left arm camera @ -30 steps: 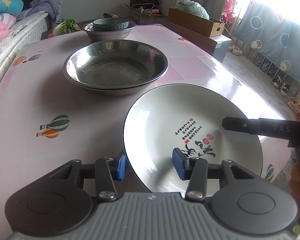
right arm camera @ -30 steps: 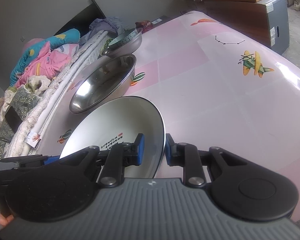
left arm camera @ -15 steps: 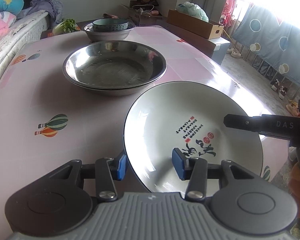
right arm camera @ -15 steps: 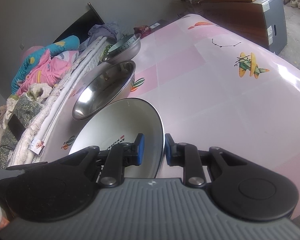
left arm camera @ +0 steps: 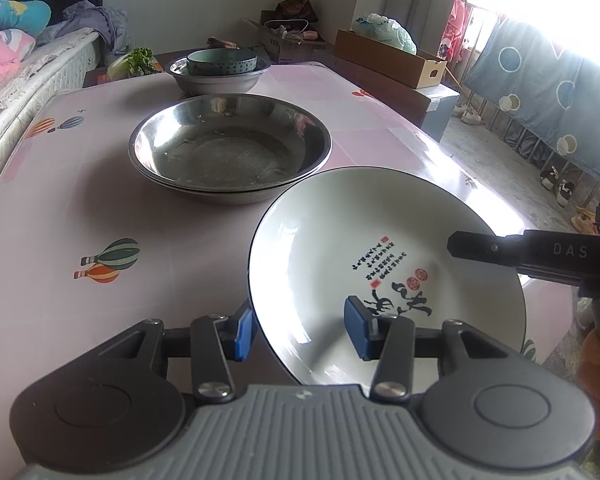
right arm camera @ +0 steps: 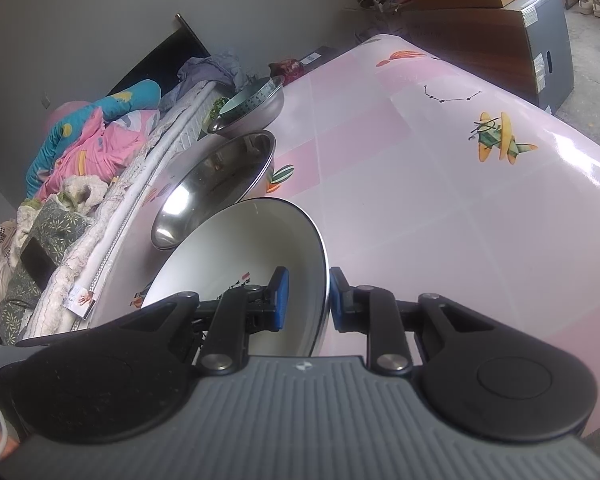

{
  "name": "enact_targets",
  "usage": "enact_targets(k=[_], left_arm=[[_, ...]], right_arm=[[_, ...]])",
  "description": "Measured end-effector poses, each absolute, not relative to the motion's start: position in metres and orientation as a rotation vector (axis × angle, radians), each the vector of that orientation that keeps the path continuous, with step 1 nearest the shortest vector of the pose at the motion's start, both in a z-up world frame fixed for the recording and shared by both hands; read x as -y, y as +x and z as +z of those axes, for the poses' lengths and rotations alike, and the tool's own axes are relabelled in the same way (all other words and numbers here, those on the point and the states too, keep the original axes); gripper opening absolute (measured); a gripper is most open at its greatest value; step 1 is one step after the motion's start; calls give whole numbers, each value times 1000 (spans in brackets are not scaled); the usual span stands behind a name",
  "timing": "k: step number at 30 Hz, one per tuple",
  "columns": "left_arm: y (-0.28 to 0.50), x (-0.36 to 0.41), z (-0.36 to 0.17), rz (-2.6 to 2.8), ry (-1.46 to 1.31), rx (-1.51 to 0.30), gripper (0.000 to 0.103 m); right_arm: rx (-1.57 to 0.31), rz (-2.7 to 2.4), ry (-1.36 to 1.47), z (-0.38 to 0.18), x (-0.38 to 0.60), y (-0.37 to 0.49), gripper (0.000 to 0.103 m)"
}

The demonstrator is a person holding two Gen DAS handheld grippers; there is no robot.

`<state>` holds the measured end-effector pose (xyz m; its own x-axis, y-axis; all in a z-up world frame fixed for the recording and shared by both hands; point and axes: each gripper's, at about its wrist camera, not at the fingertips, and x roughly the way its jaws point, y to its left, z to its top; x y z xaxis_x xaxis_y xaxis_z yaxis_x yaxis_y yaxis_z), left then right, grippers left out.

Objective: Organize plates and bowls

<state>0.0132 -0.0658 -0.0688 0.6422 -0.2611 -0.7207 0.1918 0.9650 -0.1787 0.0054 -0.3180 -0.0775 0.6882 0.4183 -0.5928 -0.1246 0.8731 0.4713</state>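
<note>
**White plate in both grippers, not yet stacked**

We have the white plate by its rim: the right gripper is clamped on one edge, the left gripper straddles the near edge, contact unclear. Just beyond our fingers, the steel basins sit nested; farther off, a green bowl rests in another basin. This plate remains to place.

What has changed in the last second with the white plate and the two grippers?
Almost nothing. The white plate sits slightly closer to the steel basins in the left view. The right gripper stays shut on the plate's rim; the left gripper keeps its fingers either side of the near rim. Nothing was taken or let go.
</note>
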Motion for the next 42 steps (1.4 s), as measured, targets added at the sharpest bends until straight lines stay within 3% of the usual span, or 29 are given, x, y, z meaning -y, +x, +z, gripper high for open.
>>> enact_targets(k=[42], left_arm=[[10, 67, -60, -249, -96, -820, 47]], right_arm=[[-731, 316, 445, -71, 319, 1, 22]])
